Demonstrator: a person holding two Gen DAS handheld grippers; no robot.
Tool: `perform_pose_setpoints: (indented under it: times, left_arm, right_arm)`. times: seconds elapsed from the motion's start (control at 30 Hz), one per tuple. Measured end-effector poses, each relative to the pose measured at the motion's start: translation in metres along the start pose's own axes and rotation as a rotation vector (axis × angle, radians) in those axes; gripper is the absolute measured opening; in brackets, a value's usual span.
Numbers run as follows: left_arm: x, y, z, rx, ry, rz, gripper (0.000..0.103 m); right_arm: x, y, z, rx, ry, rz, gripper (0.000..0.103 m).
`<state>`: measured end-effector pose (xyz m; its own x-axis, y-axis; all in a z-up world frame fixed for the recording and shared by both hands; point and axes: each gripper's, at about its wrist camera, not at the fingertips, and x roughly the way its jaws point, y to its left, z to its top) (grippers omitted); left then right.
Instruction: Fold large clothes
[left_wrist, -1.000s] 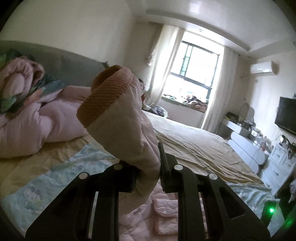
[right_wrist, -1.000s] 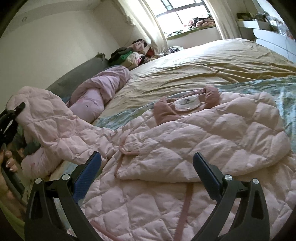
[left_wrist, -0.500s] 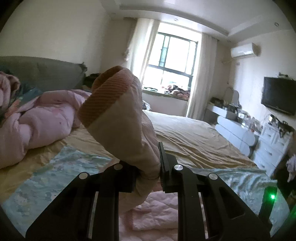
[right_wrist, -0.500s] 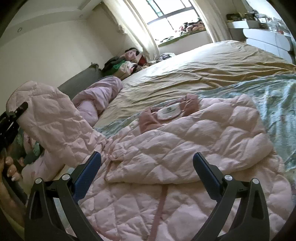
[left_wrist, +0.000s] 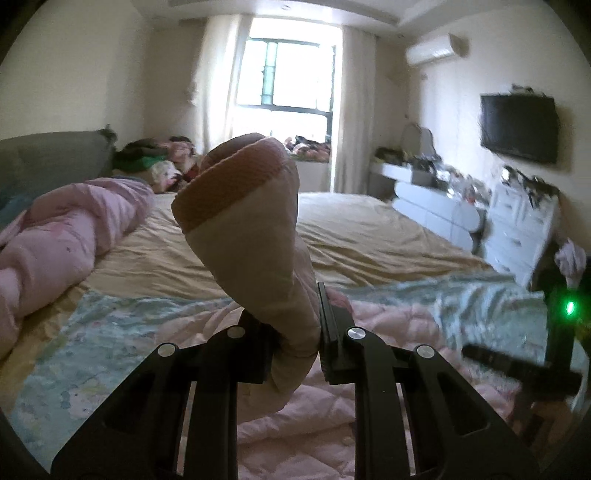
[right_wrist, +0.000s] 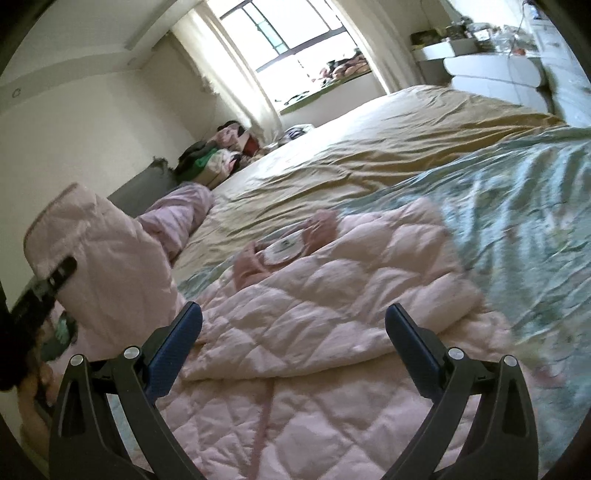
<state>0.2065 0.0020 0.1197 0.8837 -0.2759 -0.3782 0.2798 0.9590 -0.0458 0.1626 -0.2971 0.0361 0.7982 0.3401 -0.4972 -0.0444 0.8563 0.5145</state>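
A pink quilted jacket (right_wrist: 332, 314) lies spread on the bed, collar and label toward the window, one sleeve folded across its front. My left gripper (left_wrist: 291, 332) is shut on the other sleeve (left_wrist: 255, 236), whose ribbed cuff stands up above the jaws. In the right wrist view that lifted sleeve (right_wrist: 110, 266) rises at the left, with the left gripper (right_wrist: 48, 288) clamped on it near the cuff. My right gripper (right_wrist: 293, 325) hovers open over the jacket's lower front, nothing between its blue pads.
The bed (right_wrist: 369, 147) has a tan sheet and a pale blue patterned cover (right_wrist: 535, 206). A bundled pink duvet (left_wrist: 62, 236) lies along the grey headboard. Clothes pile (right_wrist: 214, 155) sits by the window. White drawers (left_wrist: 517, 229) and a wall TV (left_wrist: 517, 125) stand at the right.
The left gripper has carried the raised sleeve sideways toward the jacket's body and a little lower. The right gripper has drifted across the jacket, staying open.
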Motion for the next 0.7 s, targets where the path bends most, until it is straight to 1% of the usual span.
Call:
perform_pose_setpoints:
  times: [0.13,0.27,0.37,0.43,0.5,0.57,0.63,0.7]
  left_arm:
    - [0.016,-0.027,-0.02,0.068,0.045,-0.031,0.012]
    - [0.034,-0.052,-0.05,0.157,0.115,-0.05,0.012]
    - [0.044,-0.061,-0.071,0.175,0.166,-0.046,0.013]
    - [0.05,-0.065,-0.085,0.181,0.209,-0.055,0.014]
    - [0.052,-0.071,-0.095,0.201,0.234,-0.064,0.015]
    - [0.053,-0.082,-0.108,0.261,0.256,-0.072,0.018]
    - [0.054,-0.092,-0.117,0.304,0.268,-0.061,0.019]
    - [0.055,-0.099,-0.126,0.329,0.298,-0.068,0.028]
  right_arm:
    - [-0.013,-0.02,0.003,0.023,-0.028,-0.037,0.099]
    - [-0.02,-0.034,0.002,0.023,-0.033,-0.08,0.099]
    - [-0.022,-0.044,0.0,0.038,-0.027,-0.105,0.099]
    - [-0.02,-0.05,-0.001,0.052,-0.02,-0.115,0.099]
    - [-0.019,-0.054,-0.003,0.062,-0.013,-0.119,0.099]
    - [-0.017,-0.053,-0.003,0.063,-0.009,-0.118,0.099]
    - [-0.016,-0.051,-0.004,0.056,-0.005,-0.115,0.099]
    - [-0.014,-0.048,-0.004,0.048,0.006,-0.111,0.099]
